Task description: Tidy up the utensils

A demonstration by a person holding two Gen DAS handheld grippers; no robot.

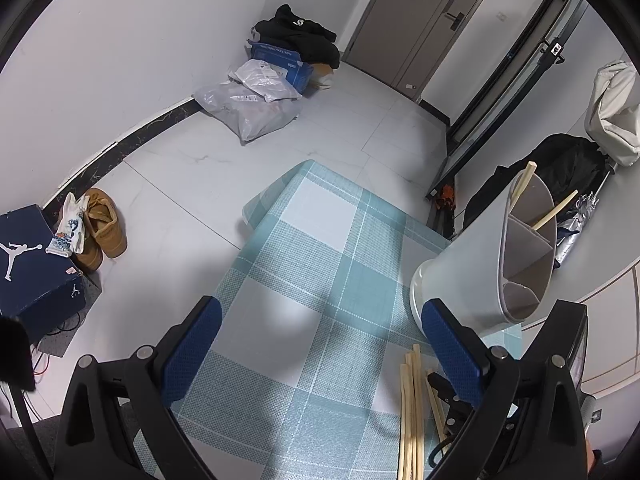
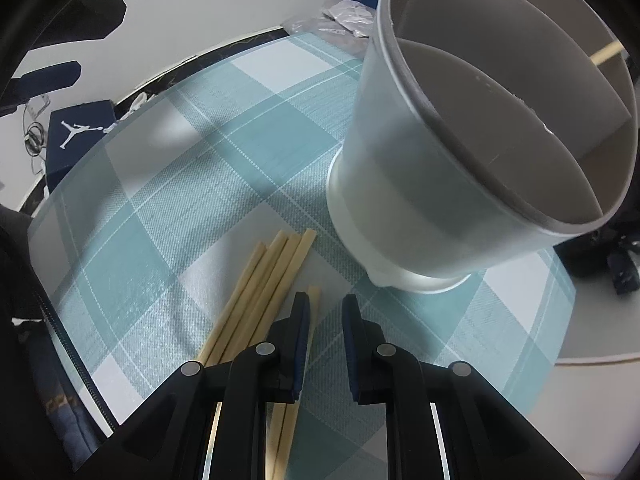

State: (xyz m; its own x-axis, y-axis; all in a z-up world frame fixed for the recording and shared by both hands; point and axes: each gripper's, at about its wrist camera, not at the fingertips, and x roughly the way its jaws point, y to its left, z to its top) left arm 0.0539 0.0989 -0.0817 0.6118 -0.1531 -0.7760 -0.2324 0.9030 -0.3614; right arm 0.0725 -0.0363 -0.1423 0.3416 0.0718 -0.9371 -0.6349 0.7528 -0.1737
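A grey round utensil holder [image 1: 460, 272] [image 2: 400, 160] with inner dividers stands on a white base at the table's right side. Two chopsticks [image 1: 524, 184] lean inside it. Several loose wooden chopsticks [image 1: 412, 412] [image 2: 264, 280] lie side by side on the teal plaid tablecloth [image 1: 312, 240] [image 2: 180, 200], just in front of the holder. My right gripper [image 2: 325, 300] points steeply down beside them. Its jaws stand a narrow gap apart with only cloth between them, and one chopstick lies just past the left fingertip. My left gripper [image 1: 322, 308] hovers wide open over bare cloth, holding nothing.
The table's left edge drops to a tiled floor. A dark blue shoe box [image 1: 32, 264] and brown shoes [image 1: 102, 224] sit there. Plastic bags [image 1: 252, 104] and a door [image 1: 420, 20] are farther back. A black bag [image 1: 560, 168] lies behind the holder.
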